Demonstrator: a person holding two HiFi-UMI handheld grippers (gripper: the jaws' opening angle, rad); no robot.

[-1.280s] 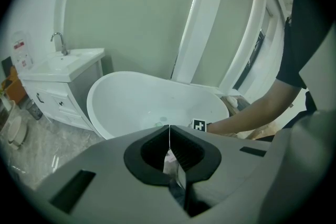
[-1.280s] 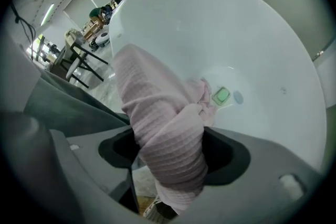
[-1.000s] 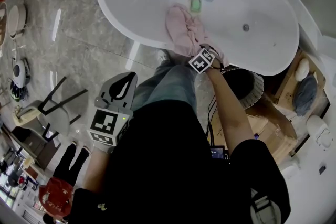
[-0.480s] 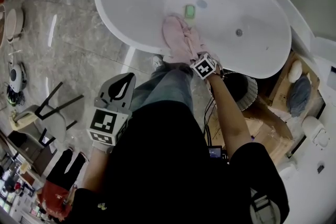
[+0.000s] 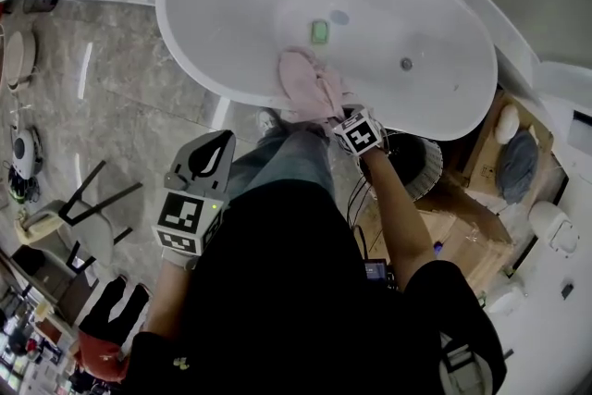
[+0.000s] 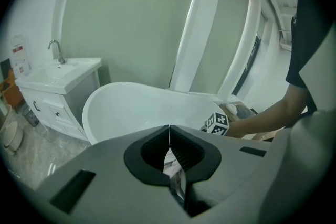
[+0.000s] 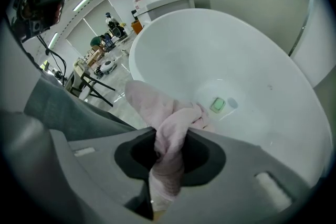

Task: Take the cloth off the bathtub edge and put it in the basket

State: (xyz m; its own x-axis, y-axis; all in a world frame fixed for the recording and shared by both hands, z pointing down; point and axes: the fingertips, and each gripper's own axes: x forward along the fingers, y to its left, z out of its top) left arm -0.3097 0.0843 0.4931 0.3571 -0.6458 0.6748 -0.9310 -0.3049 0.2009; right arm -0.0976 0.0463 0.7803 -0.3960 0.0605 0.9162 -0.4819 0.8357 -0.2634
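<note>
The right forearm is stretched forward, bare below a black sleeve, and the right gripper (image 5: 344,117) is tipped steeply downward at the near rim of the glossy white oval bathtub (image 5: 231,5). Its jaws have just been closing, and they are clamped on a bunched fold of the soft pink cloth (image 5: 310,83). In the right gripper view the cloth (image 7: 157,107) is seen twisted into a thick rope between the dark ribbed pads of the right gripper (image 7: 168,155), while its free end is draped in loose, rounded folds over the tub's rim and a little way into the basin (image 7: 236,50). The cloth is therefore found at the tub's edge, gripped at one end and well apart from the basket.

The left gripper (image 5: 220,139) is held close by the person's hip, angled forward and down over the grey marbled floor (image 5: 120,97). Its grey jaws are closed, tips meeting in a thin line (image 6: 169,139).

A small green square object (image 5: 319,31) is seen lying on the smooth tub floor, just beyond the cloth. The round basket (image 5: 430,173), with a dark inside and a pale ribbed wall, is set on the floor beside the tub, just right of the right hand.
</note>
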